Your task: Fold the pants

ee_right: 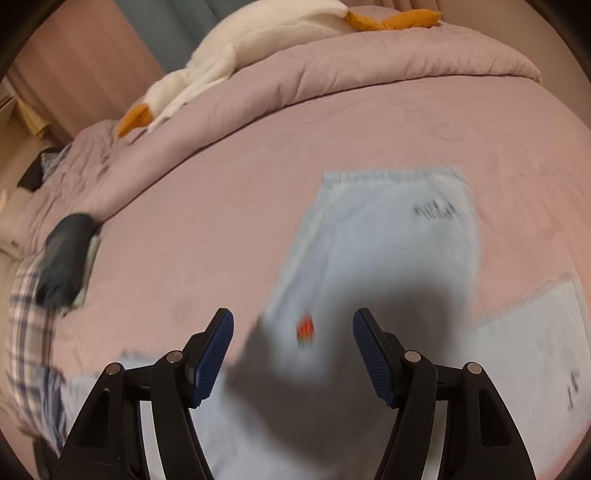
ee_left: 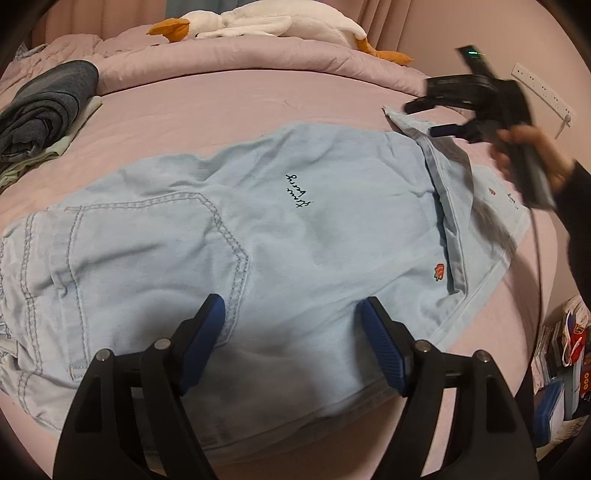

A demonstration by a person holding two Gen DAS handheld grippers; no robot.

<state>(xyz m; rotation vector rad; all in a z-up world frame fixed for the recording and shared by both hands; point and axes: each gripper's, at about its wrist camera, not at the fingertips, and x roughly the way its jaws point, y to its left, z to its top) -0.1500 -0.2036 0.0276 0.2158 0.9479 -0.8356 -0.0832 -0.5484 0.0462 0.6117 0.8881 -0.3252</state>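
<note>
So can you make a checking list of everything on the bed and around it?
Surface: pink bed, quilt bunched at the far side.
Job's things: light blue pants, lying flat, one leg folded over.
Clutter: white stuffed goose on the quilt; dark folded clothes at the left.
Grippers: left gripper open above the pants; right gripper open, holding nothing, picture blurred.
Cables: a dark cable hangs from the right gripper.
Surroundings: pink curtains; bags and boxes beside the bed.

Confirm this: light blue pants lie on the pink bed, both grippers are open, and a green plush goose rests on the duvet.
Wrong on one count: the goose is white with orange beak and feet, as the left wrist view shows. The pants do lie on the bed, and the left gripper and right gripper are open.
</note>
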